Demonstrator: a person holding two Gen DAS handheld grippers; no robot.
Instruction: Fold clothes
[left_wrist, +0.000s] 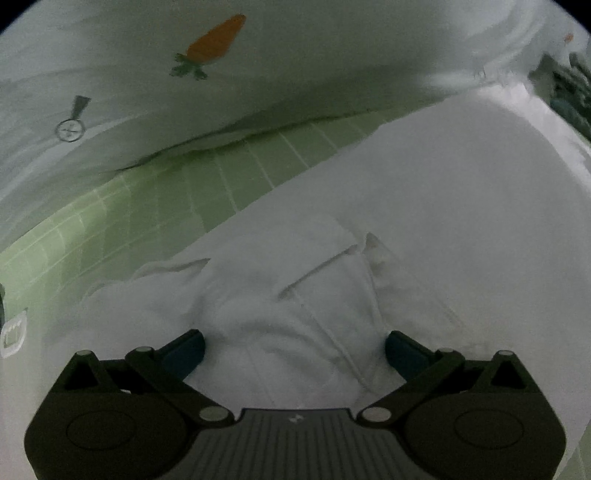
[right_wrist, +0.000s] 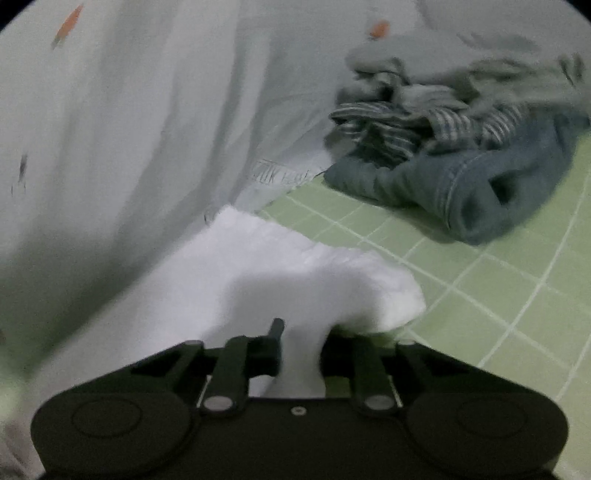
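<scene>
White garment (left_wrist: 369, 229): on green checked sheet (left_wrist: 155, 199). Your left hand-held gripper (left_wrist: 294, 349): jaws wide, straddling collar, gripping nothing. Your right hand-held gripper (right_wrist: 301, 347): clamped on hem. Risk: hem slips; clothes pile (right_wrist: 461, 147) at 1 o'clock snags.

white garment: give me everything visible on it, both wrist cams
The white garment is plain soft fabric, no print visible. In the left wrist view it spreads over the green checked sheet, smooth on its far part, bunched into folds and seams near the camera; the left gripper is open, its fingers straddling the bunched part. In the right wrist view a wrinkled corner is pinched in the shut right gripper and drapes forward onto the sheet. Garment type cannot be told.
</scene>
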